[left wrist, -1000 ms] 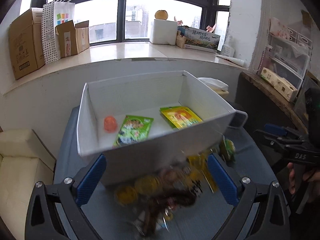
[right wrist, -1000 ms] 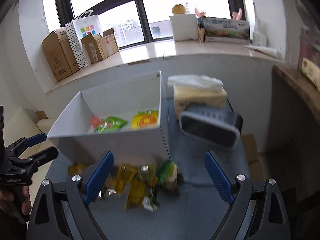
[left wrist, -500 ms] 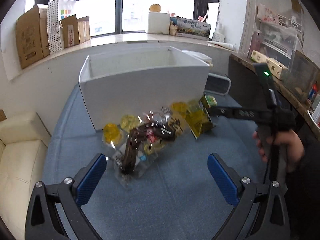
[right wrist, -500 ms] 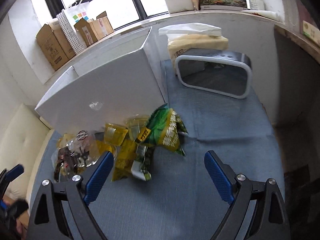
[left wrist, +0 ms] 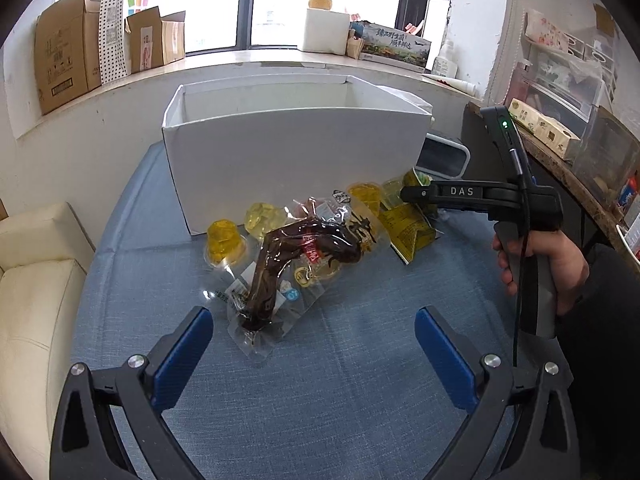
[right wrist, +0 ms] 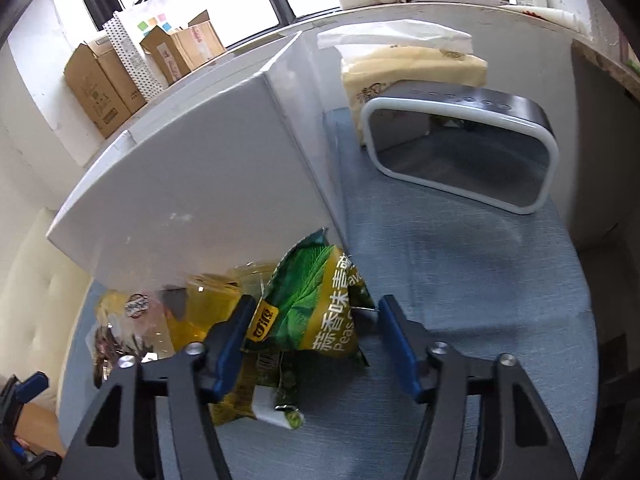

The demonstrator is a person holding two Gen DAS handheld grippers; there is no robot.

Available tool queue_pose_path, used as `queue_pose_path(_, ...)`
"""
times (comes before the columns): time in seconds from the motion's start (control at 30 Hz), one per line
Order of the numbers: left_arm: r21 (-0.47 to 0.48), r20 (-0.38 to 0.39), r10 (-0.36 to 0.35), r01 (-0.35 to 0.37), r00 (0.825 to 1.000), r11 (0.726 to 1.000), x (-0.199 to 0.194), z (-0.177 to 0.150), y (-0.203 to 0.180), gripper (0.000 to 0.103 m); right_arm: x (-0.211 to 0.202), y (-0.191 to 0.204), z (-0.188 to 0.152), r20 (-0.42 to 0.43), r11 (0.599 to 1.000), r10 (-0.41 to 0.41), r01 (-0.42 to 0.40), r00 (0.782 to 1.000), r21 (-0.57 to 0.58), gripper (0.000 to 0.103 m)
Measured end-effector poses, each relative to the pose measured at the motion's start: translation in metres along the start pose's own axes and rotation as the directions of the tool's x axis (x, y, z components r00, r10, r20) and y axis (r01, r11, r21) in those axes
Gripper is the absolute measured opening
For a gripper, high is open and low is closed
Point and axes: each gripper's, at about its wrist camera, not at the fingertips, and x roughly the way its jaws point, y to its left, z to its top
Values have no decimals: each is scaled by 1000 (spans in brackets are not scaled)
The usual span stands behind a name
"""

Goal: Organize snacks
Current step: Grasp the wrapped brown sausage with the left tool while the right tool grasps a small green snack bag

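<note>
A heap of snacks lies on the blue cloth in front of the white box (left wrist: 296, 160). Nearest me is a clear packet with a dark brown meat snack (left wrist: 296, 260), flanked by yellow jelly cups (left wrist: 224, 238) and a yellow packet (left wrist: 408, 226). My left gripper (left wrist: 314, 354) hovers open just short of the clear packet, nothing between its pads. My right gripper (right wrist: 316, 340) is closing around a green pea packet (right wrist: 316, 308) at the box's corner. The packet sits between the jaws, and a small gap shows at the right pad. From the left wrist, the right gripper (left wrist: 404, 194) reaches into the heap, held by a hand (left wrist: 540, 260).
The white box (right wrist: 192, 184) stands just behind the heap. To its right sit a dark speaker with a white rim (right wrist: 460, 152) and a tissue pack (right wrist: 412, 68). A cream sofa (left wrist: 36, 280) borders the left side. Cardboard boxes (left wrist: 64, 64) line the windowsill.
Both grippers came down from above the box to the snack heap in front of it. The right jaws narrowed from wide open to either side of the green packet.
</note>
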Motion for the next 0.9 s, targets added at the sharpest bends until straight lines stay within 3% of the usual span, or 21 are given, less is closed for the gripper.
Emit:
queue_pose_path(0.03,0,-1,-1,1,1000,1000,1,0,0,103,-1,1,-1,1,1000,2,-2,1000,-3,56)
queue_pose_path(0.1,3,-1,0,0,1000,1000,2,0,-1,103,-4,2,-3,3,1000,12,-12,1000,-5,39)
queue_pose_path(0.13,4,-1,1,-1,1000,1000,2,0,-1,103,-6,4,-5,5,1000,-11,11,1000,-11,37)
queue_pose_path(0.33,5,-9,-3,3,1000,1000,10,0,1,103,-20,12,-17,23,1000,-11,11,1000,-26,34)
queue_pose_path(0.67,13,-23,6,-6,1000,1000,46,11,13,103,-87,36,-51,106,997,47,-40,993,-64,34)
queue_pose_path(0.9,208,-53,-5,16,999,978,77,37,2,103,-108,42,-74,106,995,89,-85,990,-49,34)
